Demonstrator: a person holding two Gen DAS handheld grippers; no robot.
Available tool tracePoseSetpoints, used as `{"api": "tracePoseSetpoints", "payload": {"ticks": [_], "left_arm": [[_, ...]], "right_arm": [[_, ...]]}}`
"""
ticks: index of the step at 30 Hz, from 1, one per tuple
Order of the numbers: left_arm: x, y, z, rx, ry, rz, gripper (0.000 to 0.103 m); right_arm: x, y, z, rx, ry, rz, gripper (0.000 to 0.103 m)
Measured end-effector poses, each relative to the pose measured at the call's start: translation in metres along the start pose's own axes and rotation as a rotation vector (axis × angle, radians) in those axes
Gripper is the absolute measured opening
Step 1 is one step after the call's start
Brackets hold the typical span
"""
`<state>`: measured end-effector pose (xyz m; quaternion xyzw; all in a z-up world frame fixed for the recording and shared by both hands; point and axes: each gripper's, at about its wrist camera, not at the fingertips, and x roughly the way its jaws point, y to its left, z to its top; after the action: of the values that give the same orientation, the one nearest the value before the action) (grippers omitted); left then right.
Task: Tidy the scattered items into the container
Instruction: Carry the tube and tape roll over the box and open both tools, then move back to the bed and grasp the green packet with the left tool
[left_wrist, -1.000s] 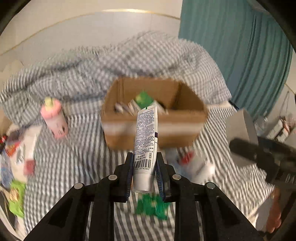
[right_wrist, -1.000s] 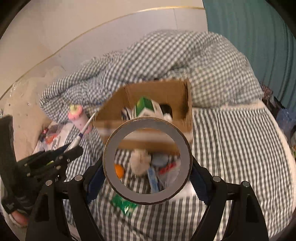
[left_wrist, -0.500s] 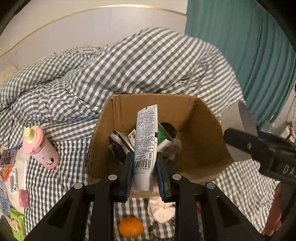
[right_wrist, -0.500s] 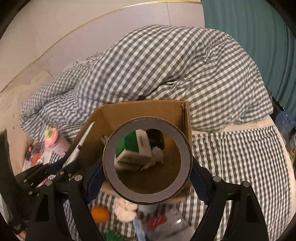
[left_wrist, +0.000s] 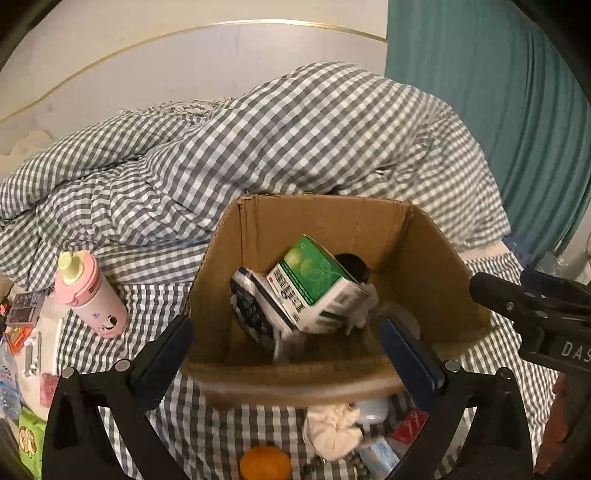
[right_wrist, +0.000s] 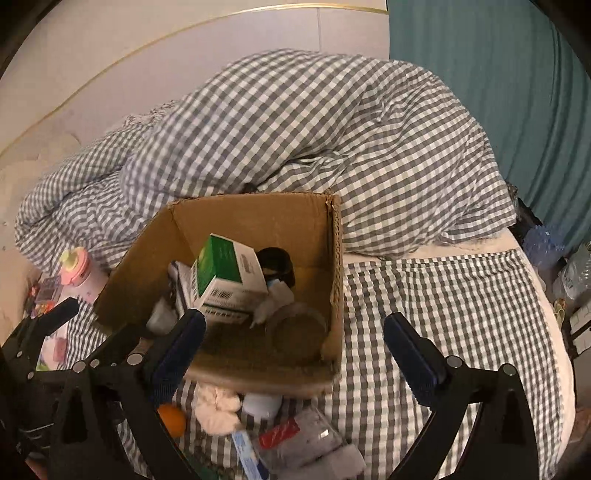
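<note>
An open cardboard box (left_wrist: 439, 258) (right_wrist: 332, 258) stands on the checked bed. Inside lie a green and white carton (left_wrist: 314, 284) (right_wrist: 225, 273), a dark pouch (left_wrist: 247, 306), a black jar (right_wrist: 277, 262) and a tape roll (right_wrist: 295, 325). My left gripper (left_wrist: 284, 343) is open and empty above the box's near rim. My right gripper (right_wrist: 295, 339) is open and empty over the box. Loose items lie on the bed in front of the box: an orange (left_wrist: 264, 461) (right_wrist: 171, 421), a white cloth wad (left_wrist: 332, 428) (right_wrist: 216, 410) and small packets (right_wrist: 291, 439).
A pink bottle (left_wrist: 88, 295) (right_wrist: 79, 273) stands left of the box. Small packets (left_wrist: 22, 332) lie at the far left. A heaped checked duvet (left_wrist: 295, 140) lies behind the box. A teal curtain (left_wrist: 498, 92) hangs at the right.
My left gripper has opened and the toothpaste tube has gone from it. My right gripper has opened and the tape roll now lies in the box.
</note>
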<state>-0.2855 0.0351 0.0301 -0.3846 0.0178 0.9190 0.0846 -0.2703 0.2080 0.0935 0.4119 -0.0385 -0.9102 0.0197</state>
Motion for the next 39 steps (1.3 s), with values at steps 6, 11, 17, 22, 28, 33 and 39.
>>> {"api": "tracePoseSetpoints", "payload": {"ticks": [6, 11, 17, 22, 28, 33, 39], "left_arm": [[-0.050, -0.010, -0.014, 0.009, -0.024, 0.004, 0.103], [-0.099, -0.022, -0.028, 0.033, -0.055, 0.014, 0.103], [-0.148, -0.031, -0.054, 0.045, -0.089, 0.021, 0.103], [-0.159, -0.031, -0.084, 0.033, -0.075, 0.021, 0.103], [-0.140, -0.028, -0.136, 0.009, -0.033, 0.038, 0.103], [-0.106, -0.027, -0.180, -0.002, 0.028, 0.033, 0.103], [-0.066, -0.032, -0.217, 0.041, 0.081, 0.029, 0.103]], "right_arm": [[-0.054, 0.003, -0.021, -0.020, -0.037, 0.000, 0.098], [-0.103, 0.004, -0.042, -0.026, -0.074, 0.001, 0.098], [-0.145, -0.003, -0.076, -0.022, -0.103, -0.010, 0.098], [-0.150, -0.010, -0.112, -0.016, -0.081, -0.002, 0.098], [-0.121, -0.020, -0.161, 0.003, -0.011, 0.013, 0.098], [-0.086, -0.031, -0.189, 0.018, 0.053, 0.016, 0.098], [-0.049, -0.046, -0.205, 0.080, 0.119, 0.047, 0.098]]}}
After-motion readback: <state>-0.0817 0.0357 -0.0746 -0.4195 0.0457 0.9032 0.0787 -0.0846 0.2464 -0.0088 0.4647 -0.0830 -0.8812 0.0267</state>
